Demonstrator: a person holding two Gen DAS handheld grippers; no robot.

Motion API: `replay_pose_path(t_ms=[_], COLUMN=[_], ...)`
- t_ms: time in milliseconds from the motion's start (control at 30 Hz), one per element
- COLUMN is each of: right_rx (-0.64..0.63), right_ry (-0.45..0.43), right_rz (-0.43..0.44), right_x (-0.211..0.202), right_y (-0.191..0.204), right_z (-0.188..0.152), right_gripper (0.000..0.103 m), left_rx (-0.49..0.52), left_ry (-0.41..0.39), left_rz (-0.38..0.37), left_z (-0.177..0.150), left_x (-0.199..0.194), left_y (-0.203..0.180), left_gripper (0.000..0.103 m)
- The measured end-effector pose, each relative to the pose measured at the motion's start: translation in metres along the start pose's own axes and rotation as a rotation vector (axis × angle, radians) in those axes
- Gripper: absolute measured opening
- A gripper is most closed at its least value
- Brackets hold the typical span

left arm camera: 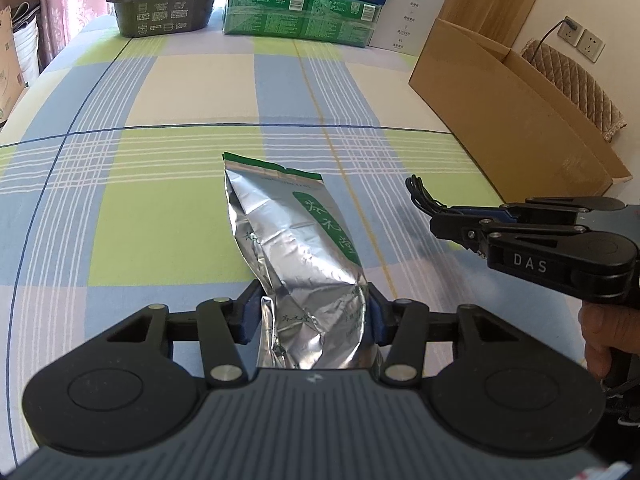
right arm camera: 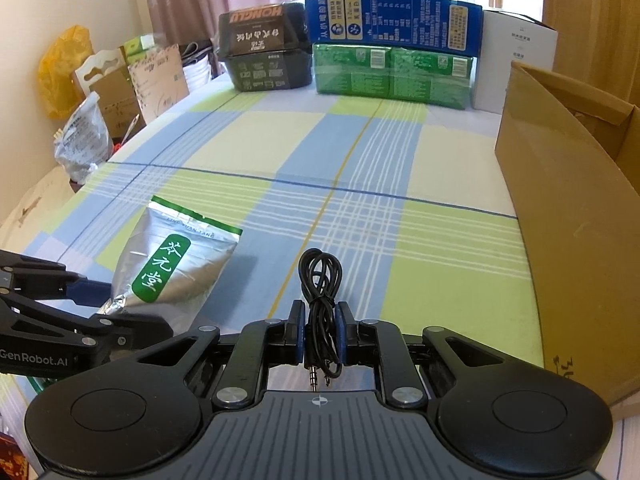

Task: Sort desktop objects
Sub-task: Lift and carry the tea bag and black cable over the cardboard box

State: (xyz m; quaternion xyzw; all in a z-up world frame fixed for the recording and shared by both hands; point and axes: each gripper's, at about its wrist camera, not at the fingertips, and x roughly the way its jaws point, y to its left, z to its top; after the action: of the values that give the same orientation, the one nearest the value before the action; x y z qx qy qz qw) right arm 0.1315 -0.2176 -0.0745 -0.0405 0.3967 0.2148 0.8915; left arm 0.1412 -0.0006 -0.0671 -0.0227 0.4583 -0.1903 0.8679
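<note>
Left wrist first. Left claw [left arm camera: 314, 316] clamped on lower end of foil pouch [left arm camera: 296, 240], blue pads pressing both sides; pouch held off the plaid surface [left arm camera: 160, 220], top seal pointing away, foil crumpled at the grip. Right claw [left arm camera: 444, 216] seen side-on at right, closed on black cable [left arm camera: 420, 192], loops poking out front. Cardboard box [left arm camera: 520, 104] along right edge, open top, near both loads. Stacked packs at far end, well apart.

Right wrist next. Right claw [right arm camera: 320, 332] pinched on coiled cable [right arm camera: 320, 280]; loops reach forward, jack plugs hang back toward camera. Pouch [right arm camera: 176, 256] at left in left claw [right arm camera: 100, 300]. Box [right arm camera: 560, 208] wall just right of claw.

Likely step: carry both to box, drop in.
- Lift above box rim before crossing; wall tall.
- Keep cable grip firm; thin strands could slip, plugs could snag on rim.
- Pouch soft, top-heavy; expect flop, so clear rim with far end too.
- Enter one claw at a time, avoid collision.
- Release only once well inside.
</note>
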Motion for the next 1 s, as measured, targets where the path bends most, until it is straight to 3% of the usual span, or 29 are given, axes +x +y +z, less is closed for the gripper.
replay_pose_path(t_ms=[367, 1000], right_rx=[0.055, 0.12], right_ry=[-0.029, -0.153], right_rz=[-0.007, -0.052], right_x=[-0.019, -0.107], right_y=[-0.009, -0.018], right_z=[0.001, 0.012], right_gripper=[0.012, 0.012], left_rx=[-0.011, 0.024], left_ry=[-0.013, -0.065], left_rz=[-0.007, 0.002], left_z=[0.004, 0.018], left_x=[-0.008, -0.052], left_y=[-0.012, -0.076], left_gripper=[0.046, 0.046])
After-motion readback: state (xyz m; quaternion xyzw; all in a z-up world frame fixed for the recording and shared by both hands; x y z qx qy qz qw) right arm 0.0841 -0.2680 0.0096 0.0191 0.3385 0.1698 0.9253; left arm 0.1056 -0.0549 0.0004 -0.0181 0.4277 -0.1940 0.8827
